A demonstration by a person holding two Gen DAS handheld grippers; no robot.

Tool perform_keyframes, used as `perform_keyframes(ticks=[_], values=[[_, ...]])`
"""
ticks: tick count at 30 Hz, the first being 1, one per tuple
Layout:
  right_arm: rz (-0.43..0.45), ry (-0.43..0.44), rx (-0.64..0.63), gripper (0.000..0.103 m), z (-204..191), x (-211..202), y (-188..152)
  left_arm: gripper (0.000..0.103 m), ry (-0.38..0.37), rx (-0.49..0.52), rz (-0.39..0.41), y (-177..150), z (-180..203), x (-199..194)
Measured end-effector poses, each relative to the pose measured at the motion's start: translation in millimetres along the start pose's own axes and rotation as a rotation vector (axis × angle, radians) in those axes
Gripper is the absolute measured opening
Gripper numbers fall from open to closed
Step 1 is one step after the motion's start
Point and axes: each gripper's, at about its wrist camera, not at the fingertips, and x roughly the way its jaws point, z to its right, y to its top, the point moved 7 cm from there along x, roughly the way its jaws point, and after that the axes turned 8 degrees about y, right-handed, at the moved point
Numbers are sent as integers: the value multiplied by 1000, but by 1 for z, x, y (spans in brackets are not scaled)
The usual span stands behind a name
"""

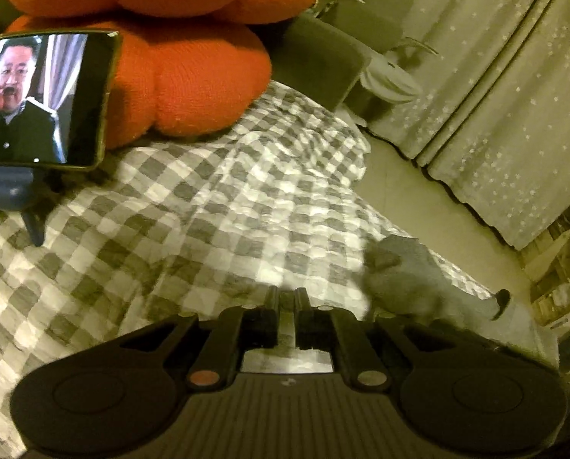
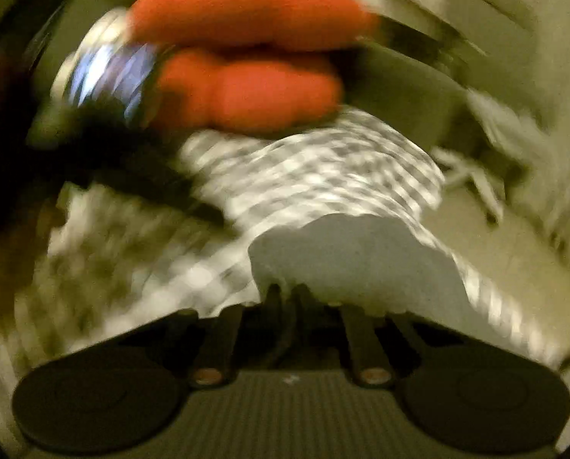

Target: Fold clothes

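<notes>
Left gripper (image 1: 286,298) nearly closed, empty, above the checkered quilt (image 1: 208,210); right gripper (image 2: 286,294) pinches the grey garment (image 2: 353,252) lying on that quilt

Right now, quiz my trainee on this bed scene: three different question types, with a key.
1. True or false: the left gripper holds the grey garment.
2. What leans against the orange cushion: A) a phone on a stand B) a book C) a lamp?
3. Fill in: the right gripper is at the edge of a ____ garment.

Key: 1 false; 2 A; 3 grey.
</notes>
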Motion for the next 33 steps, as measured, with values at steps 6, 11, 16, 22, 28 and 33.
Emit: perform_keyframes(ticks=[6, 11, 16, 22, 28, 33], values=[[123, 178, 800, 9, 105, -19, -52, 24, -73, -11, -22, -6, 22, 4], [158, 261, 846, 12, 111, -24, -58, 46, -138, 55, -12, -17, 51, 5], [156, 227, 791, 12, 106, -31, -60, 62, -168, 93, 21, -21, 62, 4], [153, 218, 761, 15, 105, -31, -60, 64, -259, 51, 4, -25, 68, -2], [152, 207, 712, 17, 100, -28, -58, 64, -276, 22, -20, -24, 67, -8], [153, 213, 697, 17, 99, -26, -58, 64, -217, 101, -27, -33, 73, 3]])
